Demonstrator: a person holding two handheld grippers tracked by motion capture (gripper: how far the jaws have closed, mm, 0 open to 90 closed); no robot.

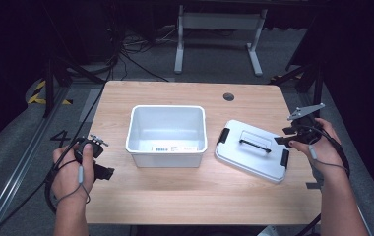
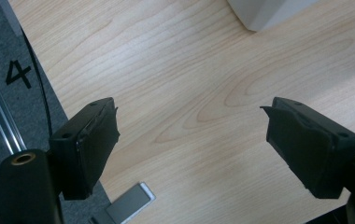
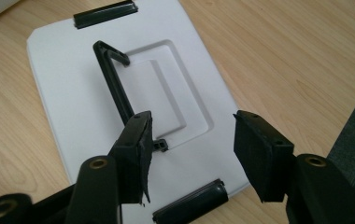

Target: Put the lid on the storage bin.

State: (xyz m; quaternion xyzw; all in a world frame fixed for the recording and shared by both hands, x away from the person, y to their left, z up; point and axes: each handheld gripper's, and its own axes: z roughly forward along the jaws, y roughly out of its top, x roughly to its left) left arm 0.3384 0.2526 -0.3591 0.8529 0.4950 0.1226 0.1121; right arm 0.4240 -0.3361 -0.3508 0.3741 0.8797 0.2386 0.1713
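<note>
Dark floor with loose cables and a white table frame lay beyond the wooden table (image 1: 185,196), whose light grain ran left to right. Near its middle stood a white bin (image 1: 166,135), open at the top, with a small label on its near wall. Just to the right of it the white lid (image 1: 252,150) lay flat on the wood, apart from the bin, its black handle (image 1: 254,142) raised and a black latch at each end. The right gripper (image 1: 293,132) hovered at the lid's right edge; in the right gripper view its jaws stood well apart above the lid (image 3: 119,93) with nothing between them. The left gripper (image 1: 96,160) rested at the table's left edge, near the bin, its jaws wide apart over bare wood and holding nothing.
</note>
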